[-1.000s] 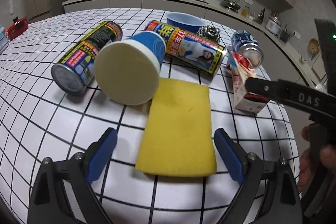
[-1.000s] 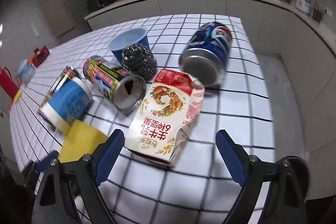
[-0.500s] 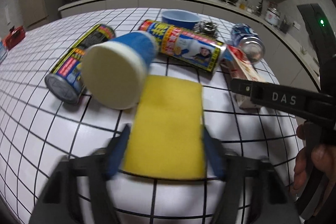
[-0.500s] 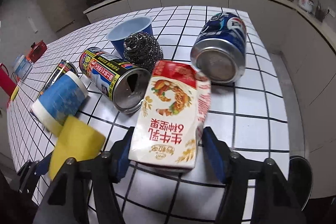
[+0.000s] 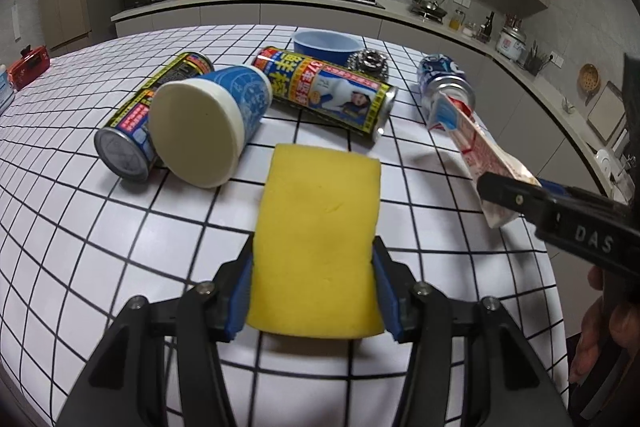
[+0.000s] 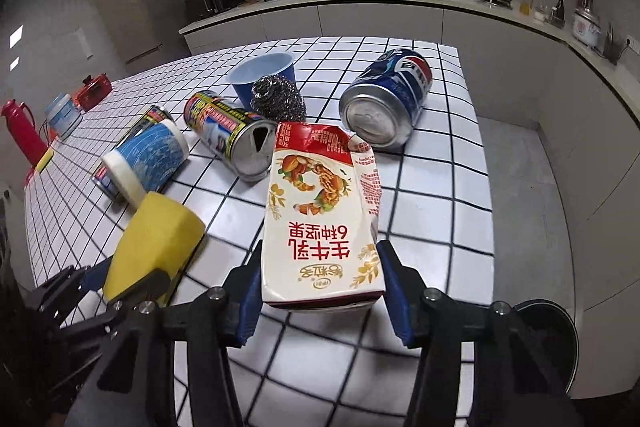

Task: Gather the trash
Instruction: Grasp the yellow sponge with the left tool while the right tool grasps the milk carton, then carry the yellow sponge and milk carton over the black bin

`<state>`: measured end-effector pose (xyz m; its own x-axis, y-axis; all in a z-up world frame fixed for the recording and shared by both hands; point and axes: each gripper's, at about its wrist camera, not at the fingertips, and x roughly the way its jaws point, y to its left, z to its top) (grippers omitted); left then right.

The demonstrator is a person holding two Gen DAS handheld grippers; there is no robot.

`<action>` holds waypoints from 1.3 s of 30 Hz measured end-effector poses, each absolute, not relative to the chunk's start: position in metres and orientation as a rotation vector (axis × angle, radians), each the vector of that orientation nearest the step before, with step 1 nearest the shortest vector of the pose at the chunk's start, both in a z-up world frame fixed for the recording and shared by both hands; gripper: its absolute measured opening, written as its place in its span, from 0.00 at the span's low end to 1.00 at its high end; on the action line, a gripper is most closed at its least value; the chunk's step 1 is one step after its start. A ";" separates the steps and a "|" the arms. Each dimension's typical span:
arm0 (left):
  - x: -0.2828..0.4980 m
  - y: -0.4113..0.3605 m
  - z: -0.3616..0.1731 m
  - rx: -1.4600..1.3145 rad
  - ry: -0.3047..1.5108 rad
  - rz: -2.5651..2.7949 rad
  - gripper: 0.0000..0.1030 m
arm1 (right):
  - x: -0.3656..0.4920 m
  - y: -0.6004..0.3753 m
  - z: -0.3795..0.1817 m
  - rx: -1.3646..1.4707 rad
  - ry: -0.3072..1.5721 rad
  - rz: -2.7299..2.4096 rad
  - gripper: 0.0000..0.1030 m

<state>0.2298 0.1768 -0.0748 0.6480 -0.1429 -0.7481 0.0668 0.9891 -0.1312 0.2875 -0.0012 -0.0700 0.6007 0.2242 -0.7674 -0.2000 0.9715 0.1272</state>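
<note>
My left gripper (image 5: 313, 267) has its blue pads pressed on the near end of a yellow sponge (image 5: 320, 203), and its jaws are still closing. The sponge's far end tilts up off the checked table (image 5: 80, 227). My right gripper (image 6: 322, 267) grips a crumpled red-and-white milk carton (image 6: 320, 203) by its base, jaws also closing, and the carton hangs above the table. A blue paper cup (image 5: 212, 123), two printed cans (image 5: 136, 123) (image 5: 328, 91) and a blue cola can (image 6: 388, 103) lie on the table beyond.
A steel scourer (image 6: 280, 99) leans against an upright blue cup (image 6: 264, 75). The table's right edge (image 6: 480, 147) drops to grey floor, where a dark round bin (image 6: 548, 331) stands. A red flask (image 6: 20, 131) stands at the far left. Kitchen counters run behind.
Both grippers went from wide open to shut, the left on the sponge and the right on the carton. The carton has come up off the table and the sponge's far end has lifted.
</note>
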 end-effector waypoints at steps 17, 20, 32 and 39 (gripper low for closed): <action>0.187 0.094 -0.068 -0.048 0.852 -0.206 0.52 | 0.215 -0.071 -0.054 -0.012 0.835 0.224 0.53; 0.185 0.077 -0.064 -0.038 0.845 -0.226 0.52 | 0.207 -0.092 -0.052 -0.002 0.833 0.206 0.53; 0.172 0.014 -0.062 -0.011 0.841 -0.287 0.52 | 0.179 -0.161 -0.051 0.024 0.829 0.152 0.53; 0.165 -0.021 -0.063 0.001 0.844 -0.324 0.52 | 0.166 -0.194 -0.055 0.032 0.834 0.125 0.53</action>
